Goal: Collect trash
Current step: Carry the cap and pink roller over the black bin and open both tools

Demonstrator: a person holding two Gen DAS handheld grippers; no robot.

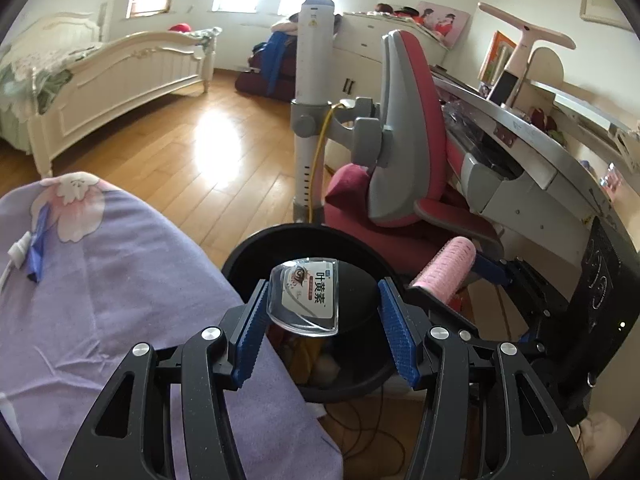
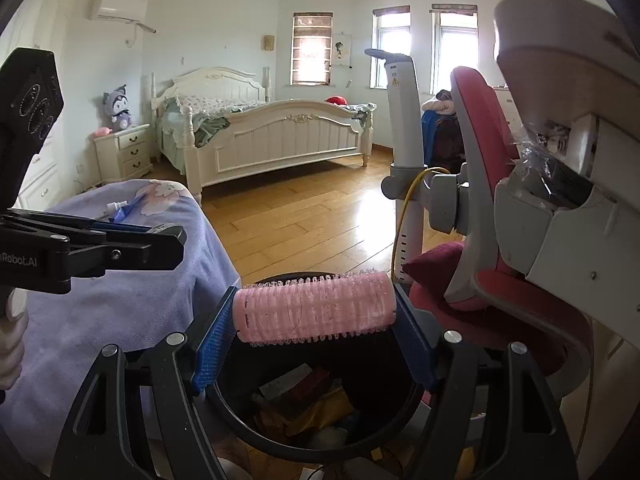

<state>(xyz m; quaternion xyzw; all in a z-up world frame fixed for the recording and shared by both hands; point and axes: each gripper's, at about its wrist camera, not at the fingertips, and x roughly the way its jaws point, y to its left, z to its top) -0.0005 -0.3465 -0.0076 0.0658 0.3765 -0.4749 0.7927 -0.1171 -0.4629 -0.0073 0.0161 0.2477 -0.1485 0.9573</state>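
The left gripper (image 1: pixel 322 316) has a clear plastic package (image 1: pixel 305 297) between its blue pads; the left pad touches it, while a gap shows at the right pad, so I cannot tell whether it is truly clamped. It hangs over the black trash bin (image 1: pixel 248 248). The right gripper (image 2: pixel 314 326) is clamped end to end on a pink hair roller (image 2: pixel 316 307), poised above the same bin, which already contains rubbish. Both pieces look ready to drop. To do it well, centre each item over the opening, clear of the rim and the purple-covered bed (image 1: pixel 120 280) alongside, then spread the jaws fully, one after the other.
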